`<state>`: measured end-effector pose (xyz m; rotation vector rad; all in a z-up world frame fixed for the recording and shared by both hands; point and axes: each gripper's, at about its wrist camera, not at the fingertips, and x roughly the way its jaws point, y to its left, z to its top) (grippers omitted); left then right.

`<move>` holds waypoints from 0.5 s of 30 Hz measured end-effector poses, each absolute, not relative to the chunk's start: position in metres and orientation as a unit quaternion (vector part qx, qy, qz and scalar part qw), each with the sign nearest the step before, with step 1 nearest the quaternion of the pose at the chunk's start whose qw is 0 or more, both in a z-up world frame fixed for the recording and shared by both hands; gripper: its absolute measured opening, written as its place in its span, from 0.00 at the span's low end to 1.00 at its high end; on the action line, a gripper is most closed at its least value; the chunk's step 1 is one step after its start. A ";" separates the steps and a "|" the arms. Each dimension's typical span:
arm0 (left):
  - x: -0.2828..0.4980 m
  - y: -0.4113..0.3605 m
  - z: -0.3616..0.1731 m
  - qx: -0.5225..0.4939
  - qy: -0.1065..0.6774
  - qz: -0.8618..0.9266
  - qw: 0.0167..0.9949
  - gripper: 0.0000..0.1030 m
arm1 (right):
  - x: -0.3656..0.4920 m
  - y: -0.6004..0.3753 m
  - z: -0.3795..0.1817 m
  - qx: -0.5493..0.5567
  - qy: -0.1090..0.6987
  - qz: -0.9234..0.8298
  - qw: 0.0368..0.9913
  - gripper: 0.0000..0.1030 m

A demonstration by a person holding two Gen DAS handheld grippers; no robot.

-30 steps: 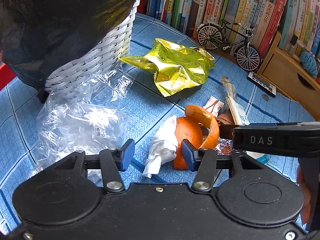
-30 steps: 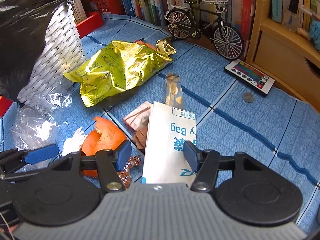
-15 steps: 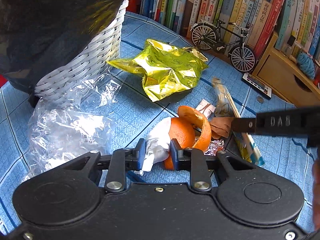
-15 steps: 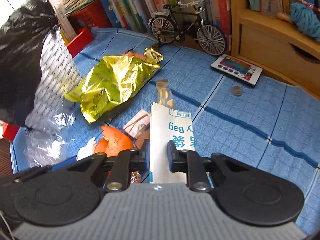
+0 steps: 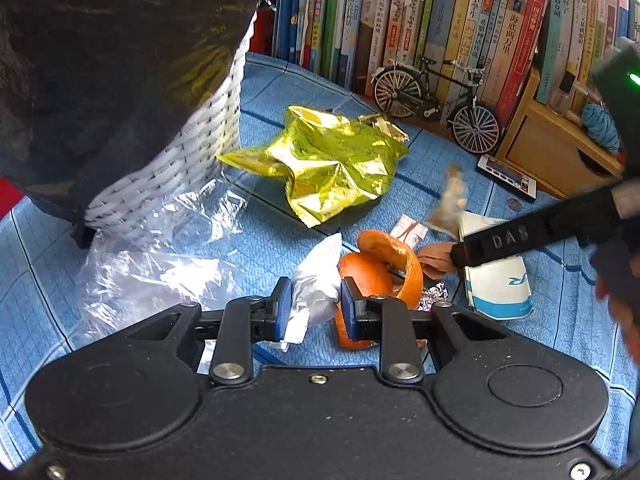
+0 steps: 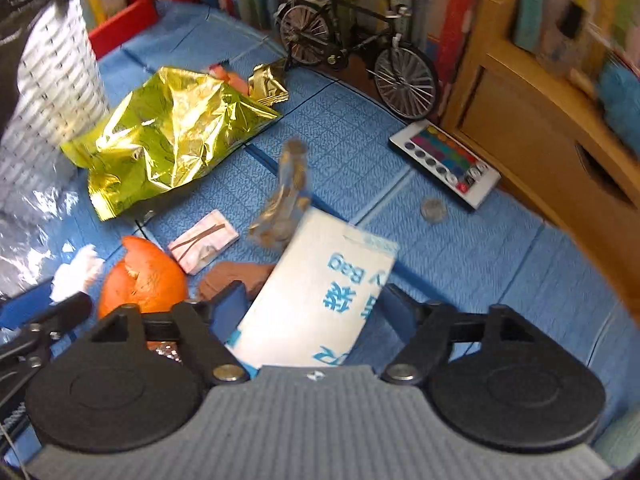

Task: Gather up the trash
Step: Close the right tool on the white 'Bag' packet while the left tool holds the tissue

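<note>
My left gripper [image 5: 314, 308] is shut on a crumpled white tissue [image 5: 316, 284], right beside a curled orange peel [image 5: 376, 268]. My right gripper [image 6: 312, 312] stands open, its fingers wide apart on either side of a tilted white paper bag [image 6: 324, 288] with blue print. A small clear packet [image 6: 288, 200] hangs blurred at the bag's far end. A crumpled gold foil bag [image 5: 336, 168] lies further back. To the left stands a white woven basket [image 5: 180, 164] lined with a black bag [image 5: 112, 60]. Clear plastic film [image 5: 160, 264] lies at its foot.
A small striped wrapper [image 6: 202, 240] and a brown scrap [image 6: 232, 276] lie by the peel. At the back are a model bicycle [image 6: 356, 44], a remote [image 6: 444, 160], a coin [image 6: 433, 210], a wooden box [image 6: 540, 140] and a row of books [image 5: 440, 20]. A blue tiled mat [image 6: 500, 260] covers the surface.
The left gripper closed on the tissue and has raised it a little. The right gripper closed over the paper bag, then opened wide; the bag now sits tilted and blurred.
</note>
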<state>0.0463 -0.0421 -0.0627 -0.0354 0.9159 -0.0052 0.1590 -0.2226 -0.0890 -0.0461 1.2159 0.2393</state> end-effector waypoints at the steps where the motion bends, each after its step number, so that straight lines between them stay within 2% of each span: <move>1: 0.047 -0.042 -0.062 -0.018 0.441 -0.005 0.897 0.24 | 0.167 -0.220 -0.089 -0.034 0.581 0.121 0.804 0.84; 8: 0.050 -0.037 -0.053 -0.038 0.439 -0.002 0.898 0.24 | 0.209 -0.202 -0.078 -0.120 0.645 0.148 0.740 0.84; 15: 0.051 -0.029 -0.050 -0.055 0.444 0.004 0.894 0.24 | 0.207 -0.226 -0.074 -0.023 0.713 0.103 0.693 0.85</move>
